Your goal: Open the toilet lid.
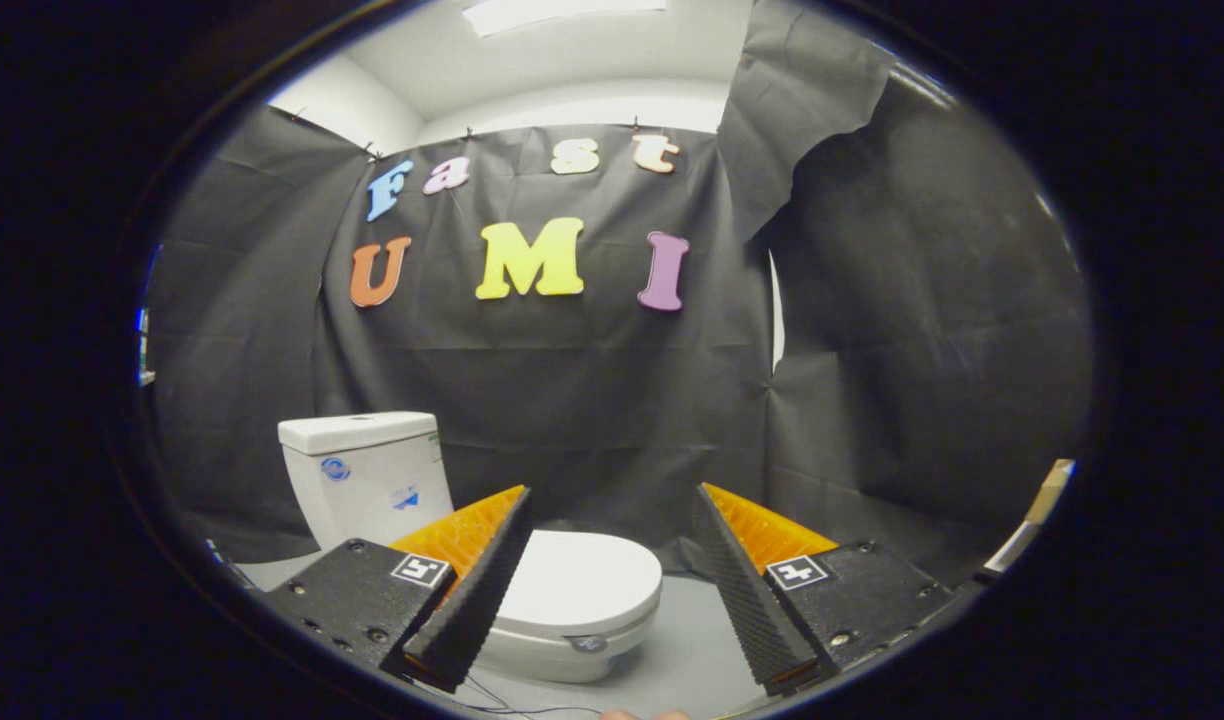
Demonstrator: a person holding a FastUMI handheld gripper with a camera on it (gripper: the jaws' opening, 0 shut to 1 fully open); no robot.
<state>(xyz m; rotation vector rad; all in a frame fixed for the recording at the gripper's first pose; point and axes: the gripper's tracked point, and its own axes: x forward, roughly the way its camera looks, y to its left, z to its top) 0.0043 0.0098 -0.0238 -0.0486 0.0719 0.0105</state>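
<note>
Black cloth hangs all round this booth, with a pale grey floor underneath, so the white toilet stands out nicely from where I'm driving.

Starting at the gripper: its fingers are spread wide apart and there's nothing between them, nothing touched. Each finger block carries a small square marker tag, which is a pattern and not readable text.

Just ahead and below the tips sits the toilet lid, down flat on the bowl, so it's not opened yet. It lies a bit toward my left finger, which overlaps its near-left edge in the view, while the right finger sits well off to the side over bare floor. The toilet's long axis runs from the front rim, near the fingers, back and leftward to the tank, so the hinge end is the far-left one and the free front edge is what I'd go for, I reckon.

Writing-wise: the tank has a round blue logo and a small blue sticker, both too small to read. There's a little badge on the bowl front, also illegible.
</note>
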